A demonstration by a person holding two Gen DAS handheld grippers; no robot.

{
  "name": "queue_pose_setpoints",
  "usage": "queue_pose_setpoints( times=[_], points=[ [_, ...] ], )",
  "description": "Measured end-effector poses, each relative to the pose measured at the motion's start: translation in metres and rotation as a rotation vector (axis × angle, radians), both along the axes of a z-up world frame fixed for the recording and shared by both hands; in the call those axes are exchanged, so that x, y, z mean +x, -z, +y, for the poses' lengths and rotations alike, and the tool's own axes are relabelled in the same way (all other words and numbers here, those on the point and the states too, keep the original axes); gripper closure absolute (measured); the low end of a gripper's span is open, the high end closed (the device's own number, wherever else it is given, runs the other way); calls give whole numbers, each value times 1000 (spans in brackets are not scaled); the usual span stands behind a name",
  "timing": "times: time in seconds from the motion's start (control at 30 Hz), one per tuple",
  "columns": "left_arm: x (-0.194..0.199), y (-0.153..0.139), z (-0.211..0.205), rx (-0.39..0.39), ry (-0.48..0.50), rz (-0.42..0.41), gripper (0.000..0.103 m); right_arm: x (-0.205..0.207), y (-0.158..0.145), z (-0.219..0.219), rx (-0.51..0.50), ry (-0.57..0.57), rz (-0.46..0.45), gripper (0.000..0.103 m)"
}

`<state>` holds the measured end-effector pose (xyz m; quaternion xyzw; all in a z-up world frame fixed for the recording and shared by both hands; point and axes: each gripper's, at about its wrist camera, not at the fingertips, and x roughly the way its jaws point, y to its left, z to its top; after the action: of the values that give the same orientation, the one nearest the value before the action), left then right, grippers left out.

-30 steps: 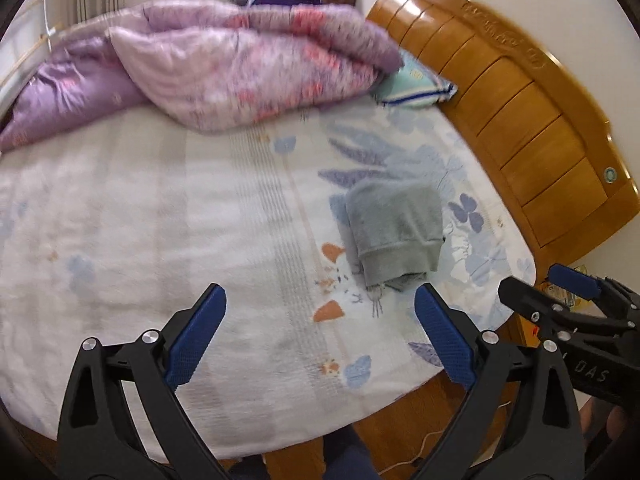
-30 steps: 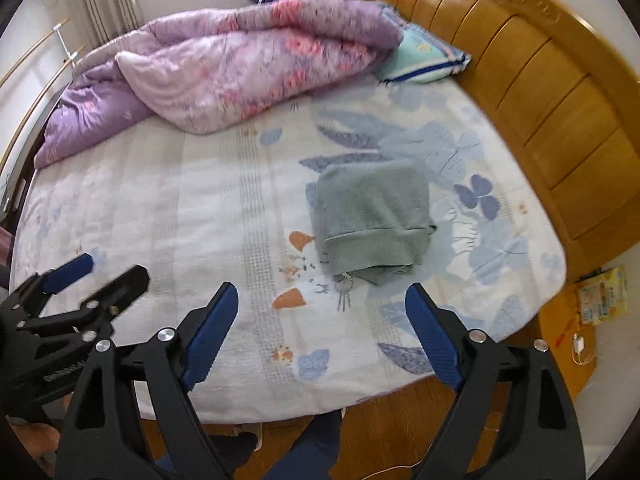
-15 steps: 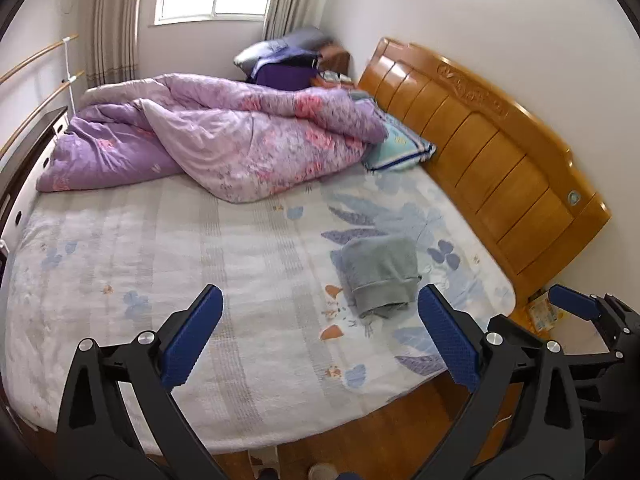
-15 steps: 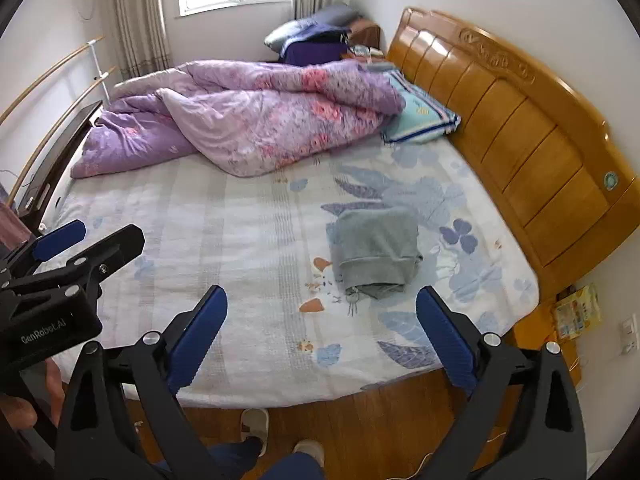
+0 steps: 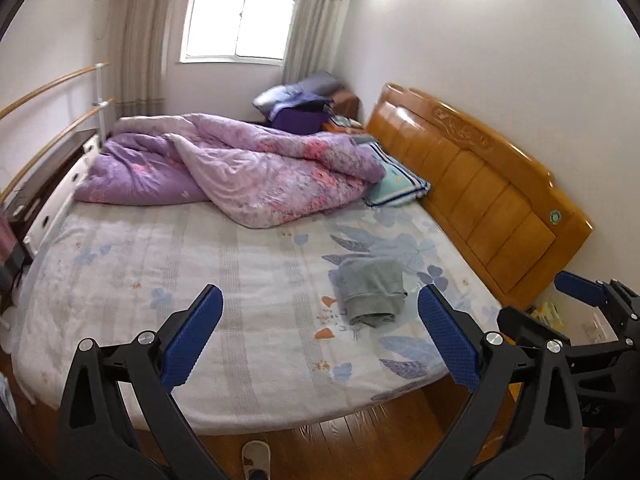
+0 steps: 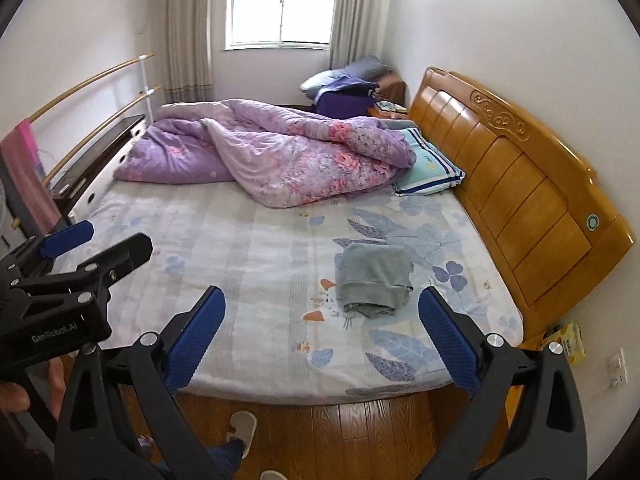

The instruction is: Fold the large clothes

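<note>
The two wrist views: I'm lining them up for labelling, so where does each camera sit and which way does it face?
Left wrist: behind the open left gripper, facing the bed; the right gripper shows at right.
Right wrist: behind the open right gripper, facing the same way; the left gripper shows at left, slippered feet below.
Shared: the folded grey garment, purple quilt, headboard.

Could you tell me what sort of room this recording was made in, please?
A home bedroom, most likely: a bed with a carved wooden headboard, a rumpled purple quilt and a pillow, and a folded grey garment on the sheet.
</note>
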<state>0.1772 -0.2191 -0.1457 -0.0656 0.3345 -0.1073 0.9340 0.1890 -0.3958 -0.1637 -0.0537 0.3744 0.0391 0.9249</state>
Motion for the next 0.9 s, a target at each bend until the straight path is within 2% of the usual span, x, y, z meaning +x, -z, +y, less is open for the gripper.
queue_pose_setpoints(
  times=[0.2,0.33,0.57,0.9],
  points=[
    [-73,-23,-3,85,-59,-48,5,-55,-15,3,33,-43,-21,9],
    [-112,-36,7,112,-99,-100,5,-81,-25,17,25,-64,-45,9],
    [-153,-62,42,113,-88,-139,5,-124,-44,51,8,-42,-93,9],
    [-205,-92,97,188,-53,-215,5,-175,-64,107,30,36,-142,9]
  ],
)
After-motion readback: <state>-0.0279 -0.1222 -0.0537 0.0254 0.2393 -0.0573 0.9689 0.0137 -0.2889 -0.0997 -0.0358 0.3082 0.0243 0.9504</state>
